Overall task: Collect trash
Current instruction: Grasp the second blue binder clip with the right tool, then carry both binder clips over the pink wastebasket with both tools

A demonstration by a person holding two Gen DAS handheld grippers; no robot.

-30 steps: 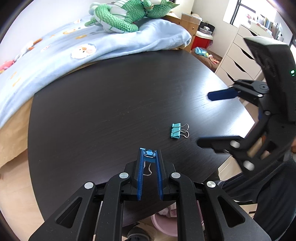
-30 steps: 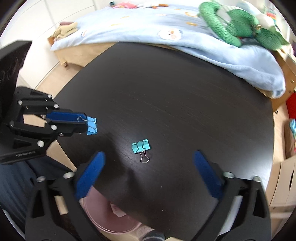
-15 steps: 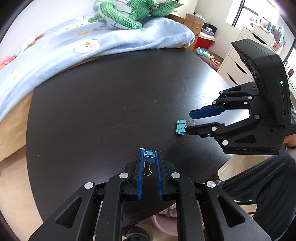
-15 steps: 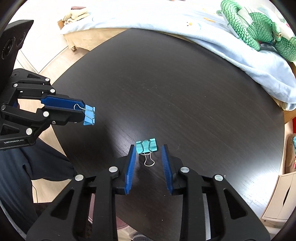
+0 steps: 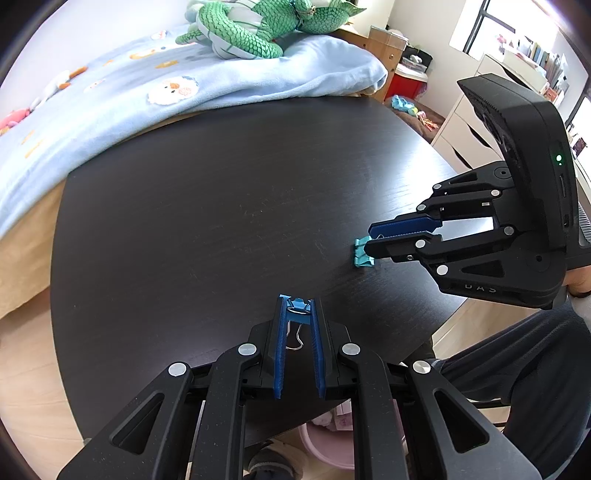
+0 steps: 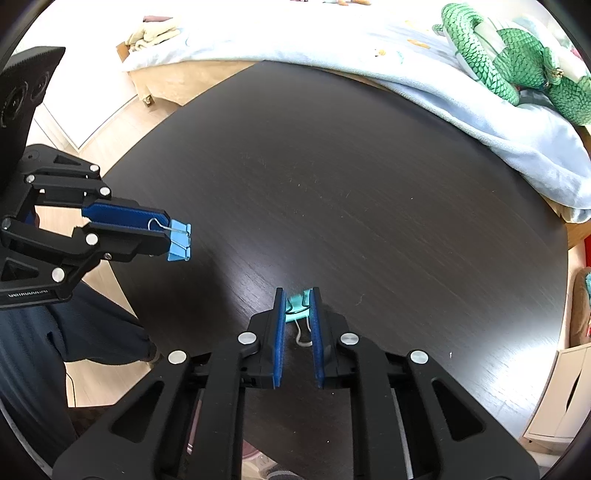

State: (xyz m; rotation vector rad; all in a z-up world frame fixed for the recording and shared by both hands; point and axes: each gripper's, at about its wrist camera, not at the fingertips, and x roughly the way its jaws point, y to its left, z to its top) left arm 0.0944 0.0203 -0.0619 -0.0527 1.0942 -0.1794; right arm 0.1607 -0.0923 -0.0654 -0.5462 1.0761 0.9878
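Dark, almost black wood grain covers the round bench [image 5: 221, 229], which stands just beside a bed under a pale blue blanket [image 5: 122, 96]. A green plush dragon [image 5: 255, 26] lies on the blanket at the far side.

The left gripper [image 5: 298, 306] has its fingers [image 5: 280, 332] clamped together on a blue binder clip [image 5: 298, 305]; the clip's wire handle hangs back between them. In the right wrist view this same clip [image 6: 180, 242] sticks out past the tips of the left gripper [image 6: 164, 236], held over the near edge of the bench.

The right gripper [image 6: 298, 304] has its fingers [image 6: 279, 332] closed on a teal binder clip [image 6: 297, 306], whose wire loop trails back between them. From the left wrist view the teal binder clip [image 5: 362, 254] sits at the tips of the right gripper [image 5: 371, 238], low at the bench surface near its right edge; whether it touches the wood I cannot tell.

Under the bench edge a pink bin [image 5: 325, 443] shows on the floor, partly hidden.
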